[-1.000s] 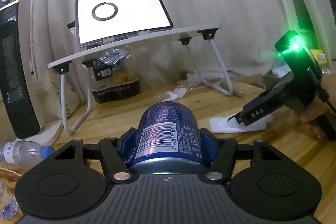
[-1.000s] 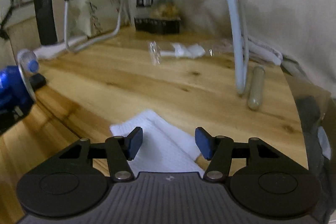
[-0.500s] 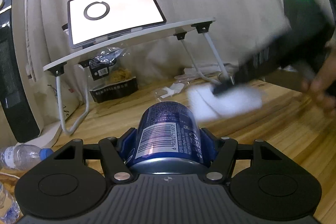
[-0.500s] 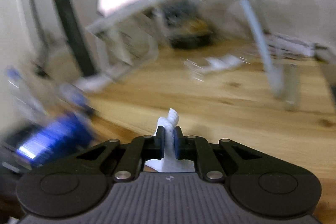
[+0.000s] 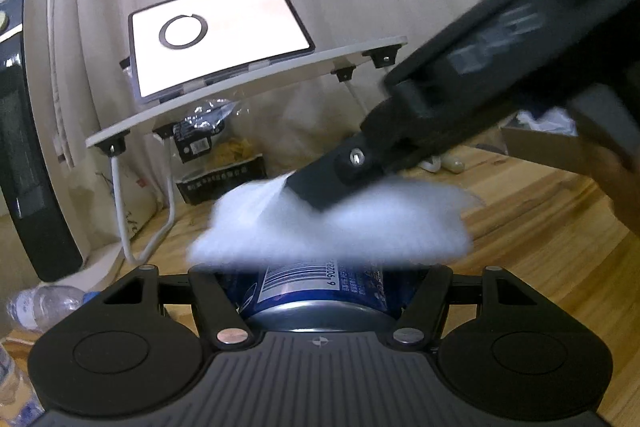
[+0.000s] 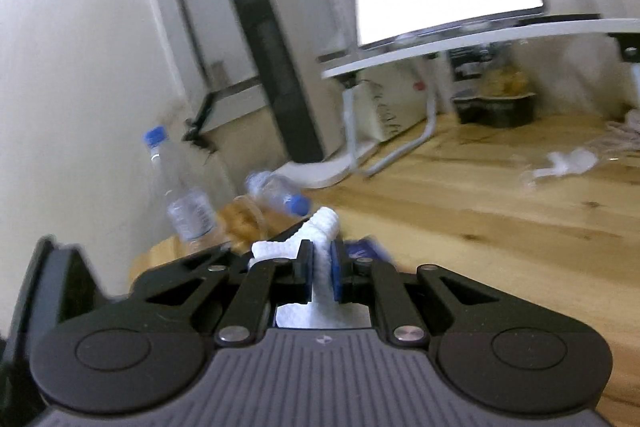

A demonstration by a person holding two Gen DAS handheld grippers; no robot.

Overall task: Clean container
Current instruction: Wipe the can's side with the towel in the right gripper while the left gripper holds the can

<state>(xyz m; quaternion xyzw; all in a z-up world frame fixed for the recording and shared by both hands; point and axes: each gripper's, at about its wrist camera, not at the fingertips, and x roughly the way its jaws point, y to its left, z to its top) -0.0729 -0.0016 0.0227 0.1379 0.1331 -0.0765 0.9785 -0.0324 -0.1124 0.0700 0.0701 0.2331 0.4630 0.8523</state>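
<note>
My left gripper (image 5: 320, 287) is shut on a blue drink can (image 5: 320, 287) with a white barcode label, held above the wooden table. My right gripper (image 6: 320, 271) is shut on a white cloth (image 6: 320, 267). In the left wrist view the right gripper (image 5: 320, 193) comes in from the upper right, and the white cloth (image 5: 360, 227) hangs blurred over the far end of the can, hiding its top. In the right wrist view a bit of the blue can (image 6: 364, 249) shows just beyond the fingers, and part of the left gripper (image 6: 180, 267) below.
A small white lap desk (image 5: 248, 87) with a lit tablet (image 5: 216, 35) stands on the wooden table (image 5: 540, 219). A black tower unit (image 6: 276, 67) stands at the left. Water bottles (image 6: 188, 203) stand and lie near the table's left edge. A snack bag (image 5: 220, 163) sits under the desk.
My right gripper shut on the white cloth, lifted it off the table and swung it left over the can. The left gripper kept hold of the can.
</note>
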